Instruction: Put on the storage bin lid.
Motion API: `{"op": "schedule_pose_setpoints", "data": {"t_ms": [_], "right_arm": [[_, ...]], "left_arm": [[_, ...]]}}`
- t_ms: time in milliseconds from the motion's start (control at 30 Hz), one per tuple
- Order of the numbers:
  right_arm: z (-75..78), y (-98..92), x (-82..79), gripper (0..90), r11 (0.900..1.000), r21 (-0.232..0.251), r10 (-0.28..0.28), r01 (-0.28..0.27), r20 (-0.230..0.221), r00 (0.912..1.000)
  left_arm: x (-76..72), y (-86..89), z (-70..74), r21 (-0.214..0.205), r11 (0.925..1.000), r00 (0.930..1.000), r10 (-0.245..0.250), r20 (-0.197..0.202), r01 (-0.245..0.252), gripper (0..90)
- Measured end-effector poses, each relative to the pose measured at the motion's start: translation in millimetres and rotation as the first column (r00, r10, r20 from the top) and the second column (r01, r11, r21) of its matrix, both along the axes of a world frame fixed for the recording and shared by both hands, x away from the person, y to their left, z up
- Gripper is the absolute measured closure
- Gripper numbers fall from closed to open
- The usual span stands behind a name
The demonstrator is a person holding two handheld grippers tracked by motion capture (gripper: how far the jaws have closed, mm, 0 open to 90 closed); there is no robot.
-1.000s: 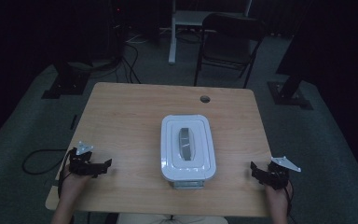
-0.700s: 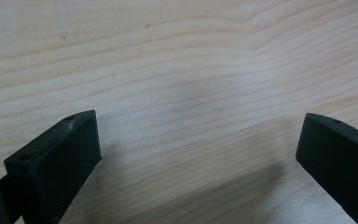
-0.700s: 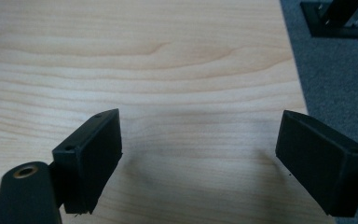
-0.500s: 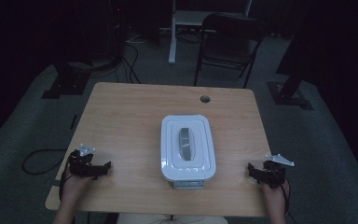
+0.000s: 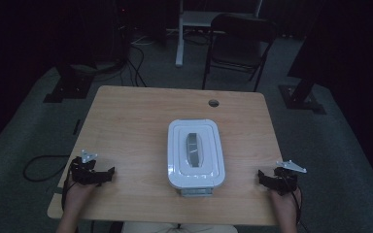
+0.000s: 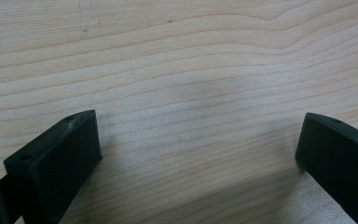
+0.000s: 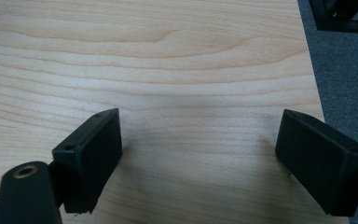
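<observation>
White lidded box (image 5: 194, 154) sits midway between left claw (image 5: 108, 173) and right claw (image 5: 262, 175); both wide.

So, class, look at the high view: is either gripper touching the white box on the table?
No: the left gripper and right gripper sit near the table's front corners, well apart from the white box.

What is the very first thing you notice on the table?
A white box with a lid sits in the middle of the wooden table, a grey handle on top. On each side a hand holds a black tool, the left tool and right tool, both open and empty.
</observation>
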State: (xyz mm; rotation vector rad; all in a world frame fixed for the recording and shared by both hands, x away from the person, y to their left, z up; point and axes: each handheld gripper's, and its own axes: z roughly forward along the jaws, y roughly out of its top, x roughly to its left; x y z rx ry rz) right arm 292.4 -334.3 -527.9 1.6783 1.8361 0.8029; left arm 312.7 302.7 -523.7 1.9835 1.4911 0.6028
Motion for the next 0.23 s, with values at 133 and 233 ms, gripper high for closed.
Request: {"op": "schedule_pose_setpoints", "data": {"t_ms": [133, 233], "right_arm": [[0.0, -0.5, 0.0, 14.1, 1.0000, 0.000, -0.005, 0.005, 0.000, 1.0000], [0.0, -0.5, 0.0, 14.1, 1.0000, 0.000, -0.005, 0.005, 0.000, 1.0000]], "left_arm": [[-0.3, 0.4, 0.0, -0.002, 1.0000, 1.0000, -0.001, 0.001, 0.001, 0.5], [-0.6, 1.8, 0.1, -0.018, 0.9998, 1.0000, -0.003, 0.002, 0.003, 0.5]]}}
